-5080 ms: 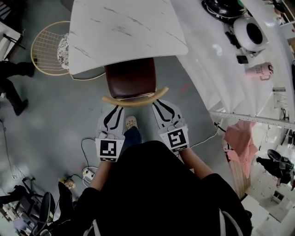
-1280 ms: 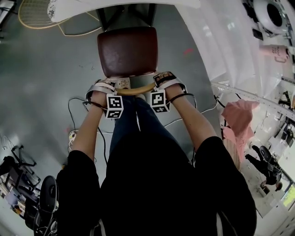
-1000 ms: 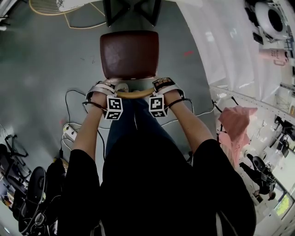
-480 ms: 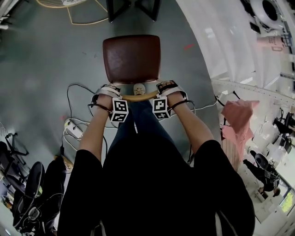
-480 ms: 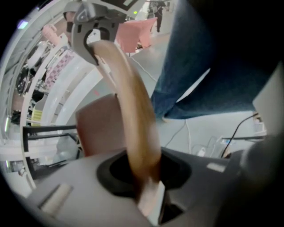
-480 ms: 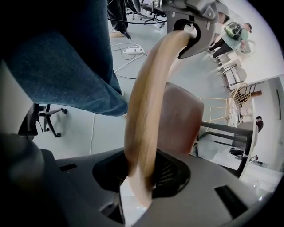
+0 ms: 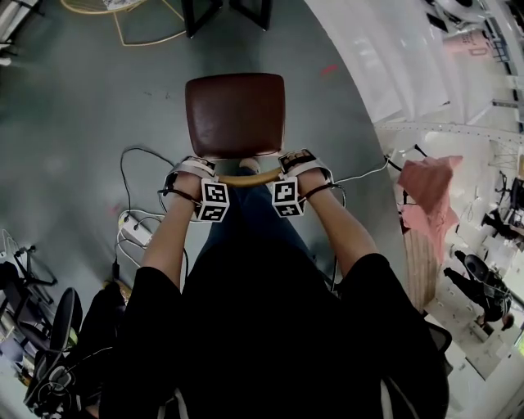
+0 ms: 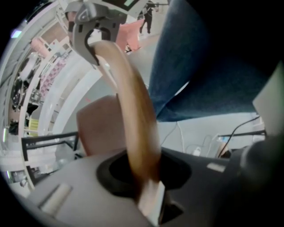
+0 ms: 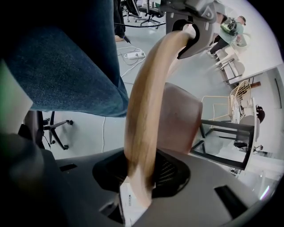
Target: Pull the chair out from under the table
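Two tools, both clamped on the chair's [image 7: 235, 114] curved wooden back rail [image 7: 246, 177]: left tool [image 7: 192, 172] at its left end, right tool [image 7: 301, 165] at its right end. Each gripper view shows the wood caught between the jaws.

Chair stands on the grey floor [image 7: 74, 106], clear of the dark bench legs [image 7: 225, 10] and well apart from them. Brown seat fronts toward the bench, rail toward the person. The rail's long axis runs side to side, tool to tool.

Around it:
- person's jeans leg [image 7: 246, 217] just behind the rail
- loose cables [image 7: 131, 159] and a power strip [image 7: 135, 229] on the floor, left of the person
- a long white bench [image 7: 385, 74] along the right
- pink cloth [image 7: 430, 196] beyond it
- wire chair [image 7: 135, 20] at far left, near the bench legs
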The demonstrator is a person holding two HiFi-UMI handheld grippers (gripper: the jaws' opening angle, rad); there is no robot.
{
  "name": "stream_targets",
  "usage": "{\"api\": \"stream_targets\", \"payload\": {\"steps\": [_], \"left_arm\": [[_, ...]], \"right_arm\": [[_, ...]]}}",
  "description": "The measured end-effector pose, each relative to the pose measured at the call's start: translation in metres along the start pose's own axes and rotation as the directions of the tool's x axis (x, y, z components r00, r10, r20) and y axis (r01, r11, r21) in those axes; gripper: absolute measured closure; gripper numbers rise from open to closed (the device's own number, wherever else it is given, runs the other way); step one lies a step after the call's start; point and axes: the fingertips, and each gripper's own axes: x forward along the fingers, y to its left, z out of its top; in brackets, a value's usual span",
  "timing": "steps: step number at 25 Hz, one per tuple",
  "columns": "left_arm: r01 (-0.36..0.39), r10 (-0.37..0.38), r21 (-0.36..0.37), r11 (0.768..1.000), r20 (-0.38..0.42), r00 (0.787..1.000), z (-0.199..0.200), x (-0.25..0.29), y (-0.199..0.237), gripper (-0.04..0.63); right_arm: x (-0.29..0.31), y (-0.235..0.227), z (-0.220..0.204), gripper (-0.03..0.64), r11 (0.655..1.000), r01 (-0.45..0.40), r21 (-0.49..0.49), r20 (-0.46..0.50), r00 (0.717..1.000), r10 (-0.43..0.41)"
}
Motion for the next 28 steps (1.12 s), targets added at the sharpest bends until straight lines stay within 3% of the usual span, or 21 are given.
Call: {"api": "stream_targets", "payload": {"steps": [11, 20, 28], "left_arm": [[0.039, -0.039, 0.01, 0.999, 0.009, 0.999, 0.038, -0.006, -0.056, 0.477], [0.023, -0.023, -0.023, 0.999, -0.009, 1.0, 0.045, -0.007, -0.061, 0.469], [-0.011, 0.022, -0.201, 0.98, 0.052, 0.998, 0.042, -0.023, -0.057, 0.411]], "right_arm": [[-0.016, 0.063, 0.019, 0.494, 0.999, -0.045, 0.003, 0.024, 0.999, 0.045], [-0.019, 0.075, 0.02, 0.494, 0.998, -0.038, 0.041, 0.039, 0.999, 0.036], [-0.037, 0.069, 0.016, 0.443, 0.979, 0.023, 0.201, 0.136, 0.989, -0.051]]}}
